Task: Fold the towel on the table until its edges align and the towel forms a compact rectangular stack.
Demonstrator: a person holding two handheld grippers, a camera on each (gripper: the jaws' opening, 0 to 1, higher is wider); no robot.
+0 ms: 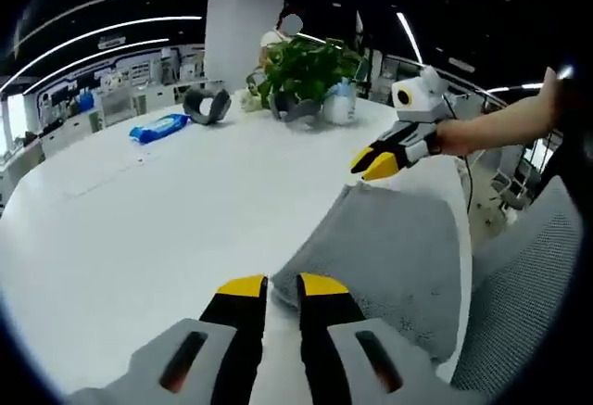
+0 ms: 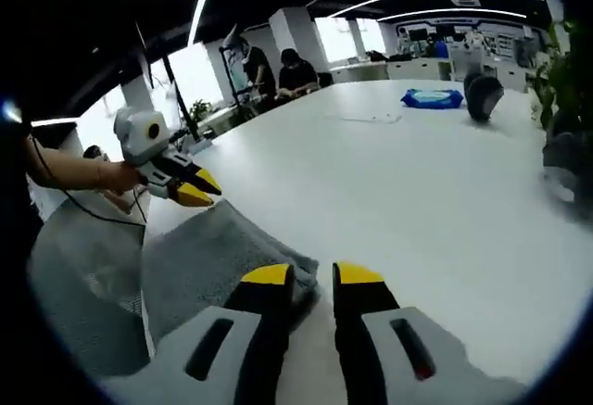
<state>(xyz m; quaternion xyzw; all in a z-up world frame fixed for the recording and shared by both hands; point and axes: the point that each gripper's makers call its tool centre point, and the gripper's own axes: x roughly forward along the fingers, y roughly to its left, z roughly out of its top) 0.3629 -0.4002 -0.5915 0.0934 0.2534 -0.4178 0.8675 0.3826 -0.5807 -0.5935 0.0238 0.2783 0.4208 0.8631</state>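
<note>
A grey towel (image 1: 394,247) lies folded into a thick pad at the near edge of the white table (image 1: 167,201). My left gripper (image 1: 283,286) hovers by one of its corners, yellow-tipped jaws drawn close together with nothing between them. My right gripper (image 1: 375,160), held by a hand, hangs above the towel's far edge, its tips together. In the right gripper view the towel (image 2: 208,257) lies to the left. My right gripper (image 2: 313,275) stands at its corner with only a narrow slit between the jaws. My left gripper (image 2: 190,188) hovers over the towel's other end.
A potted plant (image 1: 306,71), a white cup (image 1: 341,104) and a dark curved object (image 1: 208,106) stand at the table's far side, with a blue packet (image 1: 159,128) to their left. A grey mesh chair (image 1: 523,303) sits beside the table. People sit at a far desk (image 2: 278,71).
</note>
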